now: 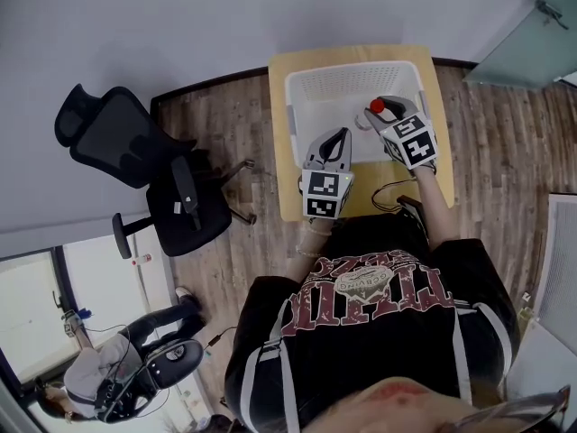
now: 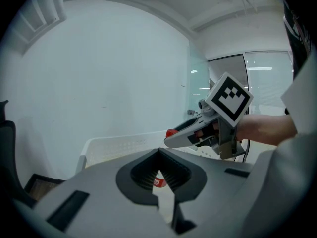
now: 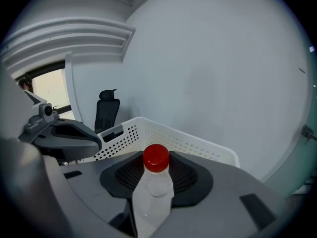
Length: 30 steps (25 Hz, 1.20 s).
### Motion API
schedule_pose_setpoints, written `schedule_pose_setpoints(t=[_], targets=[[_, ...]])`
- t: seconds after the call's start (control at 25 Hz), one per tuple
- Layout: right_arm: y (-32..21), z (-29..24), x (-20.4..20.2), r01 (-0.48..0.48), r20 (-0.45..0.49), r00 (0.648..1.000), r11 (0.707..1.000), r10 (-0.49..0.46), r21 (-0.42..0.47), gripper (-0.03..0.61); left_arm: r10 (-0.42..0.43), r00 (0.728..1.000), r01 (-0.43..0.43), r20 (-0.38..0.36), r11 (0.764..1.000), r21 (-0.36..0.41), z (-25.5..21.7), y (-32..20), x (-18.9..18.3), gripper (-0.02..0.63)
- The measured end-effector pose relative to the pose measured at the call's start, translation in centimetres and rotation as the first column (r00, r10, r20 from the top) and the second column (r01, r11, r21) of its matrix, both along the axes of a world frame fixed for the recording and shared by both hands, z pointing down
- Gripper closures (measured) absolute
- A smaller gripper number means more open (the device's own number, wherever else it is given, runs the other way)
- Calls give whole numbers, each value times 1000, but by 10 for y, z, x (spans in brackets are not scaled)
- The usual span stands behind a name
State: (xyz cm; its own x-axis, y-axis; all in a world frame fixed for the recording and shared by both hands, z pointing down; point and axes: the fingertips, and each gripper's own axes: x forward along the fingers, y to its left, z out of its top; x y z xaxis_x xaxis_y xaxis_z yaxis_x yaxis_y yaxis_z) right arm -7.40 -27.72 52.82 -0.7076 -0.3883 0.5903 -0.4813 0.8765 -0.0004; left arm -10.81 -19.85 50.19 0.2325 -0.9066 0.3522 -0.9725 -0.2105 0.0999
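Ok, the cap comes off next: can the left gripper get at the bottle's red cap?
Probably yes: the right gripper holds the bottle with its red cap sticking out bare, and nothing stands between that and the left gripper.

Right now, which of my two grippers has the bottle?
The right gripper: its jaws are closed on the clear bottle with the red cap, over the white basket. The left gripper has its jaw tips together on nothing.
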Motion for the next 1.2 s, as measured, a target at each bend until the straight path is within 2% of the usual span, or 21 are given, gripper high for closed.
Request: schedule_pose_setpoints(t=[0.4, 0.6, 0.8, 1.2], targets=[[22, -36, 14, 10, 27, 1000, 999, -11, 46, 414, 13, 1000, -13, 3, 1000, 8, 0, 6, 3, 566], [31, -62, 20, 10, 73, 997, 998, -14, 62, 414, 17, 1000, -17, 6, 1000, 9, 0, 6, 3, 566], [40, -92, 24, 8, 97, 995, 993, -20, 119, 414, 24, 1000, -24, -2, 1000, 6, -1, 6, 2, 566], [67, -141, 41, 29, 168, 984, 989, -54, 144, 414, 46, 998, -46, 39, 999, 4, 1, 6, 8, 566]])
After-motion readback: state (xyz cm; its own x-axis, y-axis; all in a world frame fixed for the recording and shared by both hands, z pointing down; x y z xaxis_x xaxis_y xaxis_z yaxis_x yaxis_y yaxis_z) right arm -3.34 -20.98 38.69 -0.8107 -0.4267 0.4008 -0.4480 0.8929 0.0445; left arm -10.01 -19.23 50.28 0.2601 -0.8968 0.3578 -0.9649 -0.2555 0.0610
